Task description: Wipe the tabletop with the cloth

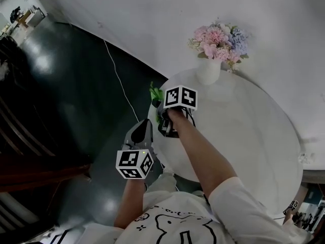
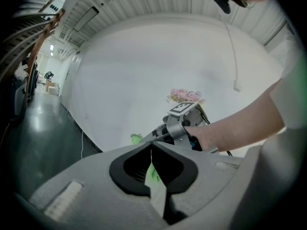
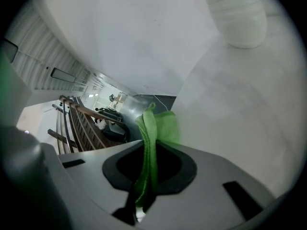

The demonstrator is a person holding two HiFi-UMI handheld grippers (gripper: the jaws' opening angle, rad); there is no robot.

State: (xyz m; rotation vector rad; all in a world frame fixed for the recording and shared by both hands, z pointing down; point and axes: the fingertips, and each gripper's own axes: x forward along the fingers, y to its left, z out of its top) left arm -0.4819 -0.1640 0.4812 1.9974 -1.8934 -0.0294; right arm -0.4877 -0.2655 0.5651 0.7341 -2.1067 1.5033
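Observation:
A green cloth [image 3: 154,128] hangs folded between the jaws of my right gripper [image 3: 148,146], which is shut on it. In the head view this gripper [image 1: 158,105] is at the left edge of the round white table [image 1: 254,131], with the cloth [image 1: 155,92] sticking out past its tips. My left gripper [image 1: 144,125] hovers off the table's left side over the dark floor. It [image 2: 152,146] is shut with nothing in it. In its view the cloth [image 2: 136,138] shows as a small green patch beyond the jaws, next to the right gripper.
A white vase [image 1: 208,71] of pink and lilac flowers [image 1: 219,40] stands at the table's far side, close to the wall; the vase [image 3: 238,18] also shows in the right gripper view. A thin cable [image 1: 118,75] runs across the dark floor. Wooden furniture [image 3: 81,123] stands left.

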